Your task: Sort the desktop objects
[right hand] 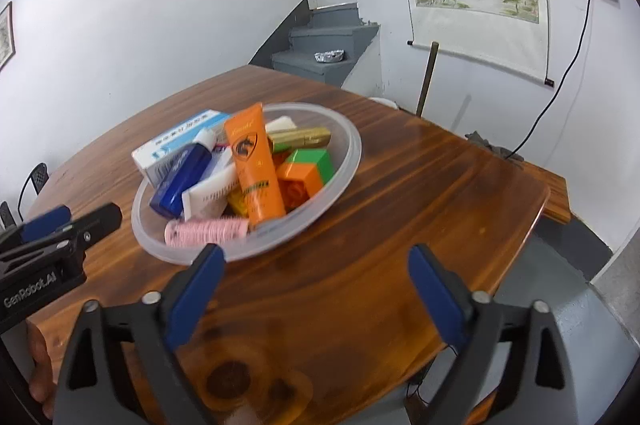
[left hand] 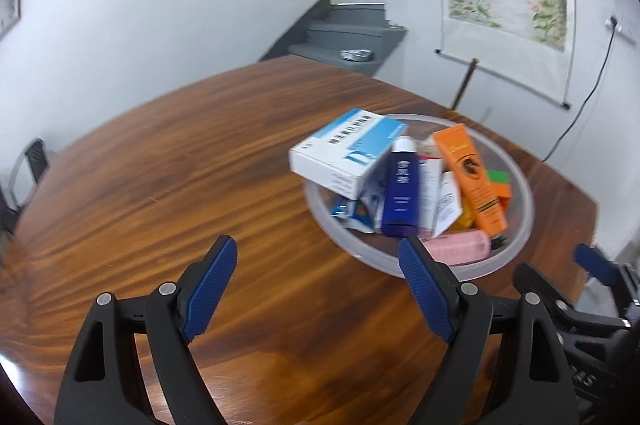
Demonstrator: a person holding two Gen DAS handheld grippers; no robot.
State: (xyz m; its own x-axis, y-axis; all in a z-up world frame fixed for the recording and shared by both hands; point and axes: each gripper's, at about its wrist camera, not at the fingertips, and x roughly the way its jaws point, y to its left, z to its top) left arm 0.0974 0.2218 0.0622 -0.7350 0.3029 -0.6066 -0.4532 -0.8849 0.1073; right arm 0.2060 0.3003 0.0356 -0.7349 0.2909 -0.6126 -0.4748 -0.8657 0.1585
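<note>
- Hovering low over the near part of the wooden table (left hand: 160, 165), the left gripper (left hand: 316, 289) has its blue-padded jaws spread wide with nothing between them; the right gripper (right hand: 316, 289) is equally wide and equally empty above its own near edge of the tabletop.
- Just beyond both sets of fingertips sits the clear plastic bowl (left hand: 520, 225), heaped with the desktop objects; it lies ahead and to the right of the left gripper, ahead and to the left of the right one.
- Nearest the rim is a pink tube (right hand: 206, 231), lying crosswise to the right gripper's fingers, just past its left pad.
- Deeper in, the dark blue bottle (left hand: 401, 191) and the orange tube (left hand: 472, 181) run lengthwise away from the left gripper, caps toward the far side.
- Farthest back, a white-and-blue box (left hand: 344, 151) leans over the bowl's far-left rim.
- By my reading, either gripper could reach the bowl; the pink tube seems handiest to the right.
</note>
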